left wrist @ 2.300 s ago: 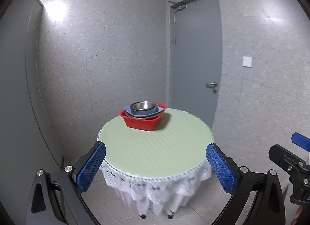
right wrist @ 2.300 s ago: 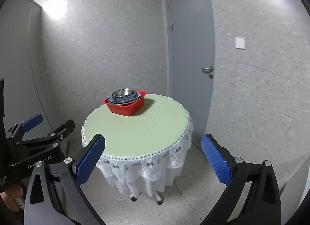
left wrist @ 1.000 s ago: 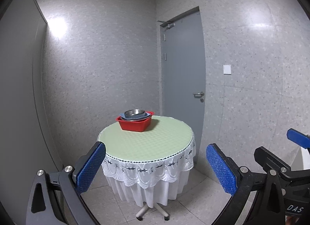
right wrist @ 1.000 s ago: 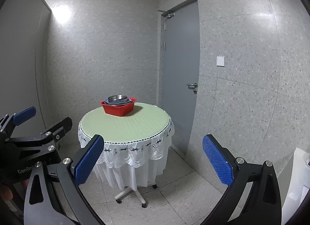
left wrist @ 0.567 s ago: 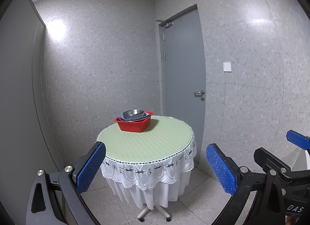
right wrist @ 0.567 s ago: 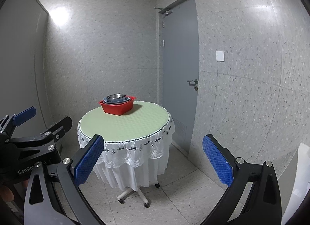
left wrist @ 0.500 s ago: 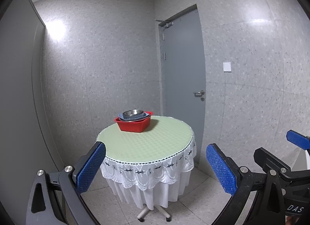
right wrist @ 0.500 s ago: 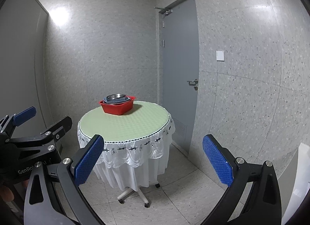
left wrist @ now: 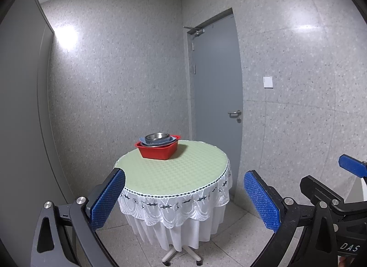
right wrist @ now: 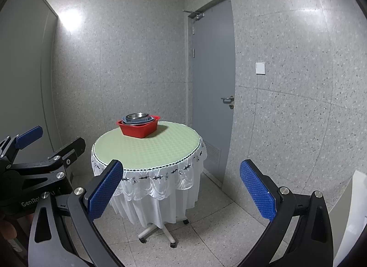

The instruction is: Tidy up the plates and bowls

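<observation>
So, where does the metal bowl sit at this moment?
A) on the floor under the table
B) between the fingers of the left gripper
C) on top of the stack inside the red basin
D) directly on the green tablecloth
C: the metal bowl rests on the blue dishes, nested in the red basin.

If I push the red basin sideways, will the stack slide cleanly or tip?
The red basin looks wide and low, so tipping seems unlikely. The metal bowl nested on top sits loose and may rattle or shift. The textured tablecloth could bunch.
</observation>
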A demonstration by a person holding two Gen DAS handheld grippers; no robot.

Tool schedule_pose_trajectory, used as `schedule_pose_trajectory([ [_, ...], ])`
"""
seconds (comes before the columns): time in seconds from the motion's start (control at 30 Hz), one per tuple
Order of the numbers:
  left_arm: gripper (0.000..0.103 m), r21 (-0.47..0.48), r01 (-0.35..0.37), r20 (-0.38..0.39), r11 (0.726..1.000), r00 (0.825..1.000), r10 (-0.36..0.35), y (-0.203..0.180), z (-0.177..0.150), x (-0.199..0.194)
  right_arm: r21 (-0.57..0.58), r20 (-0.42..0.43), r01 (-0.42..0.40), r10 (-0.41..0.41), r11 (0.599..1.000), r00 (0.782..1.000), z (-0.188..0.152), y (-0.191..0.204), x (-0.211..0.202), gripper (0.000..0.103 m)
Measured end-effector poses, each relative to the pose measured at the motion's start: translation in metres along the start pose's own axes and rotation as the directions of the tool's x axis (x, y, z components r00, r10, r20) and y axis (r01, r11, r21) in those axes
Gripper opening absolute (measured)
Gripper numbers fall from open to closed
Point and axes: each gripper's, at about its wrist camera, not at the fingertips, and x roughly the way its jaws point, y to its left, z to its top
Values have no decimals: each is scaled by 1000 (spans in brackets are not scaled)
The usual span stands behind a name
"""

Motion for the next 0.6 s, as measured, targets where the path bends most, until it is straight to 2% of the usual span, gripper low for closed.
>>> schedule_pose_trajectory([
  [0.6, 102, 4, 1, -1, 1000, 1000, -1, 11, -1, -5, 1, -4, -11, 11, 1000, 1000, 0, -6, -4, 103],
])
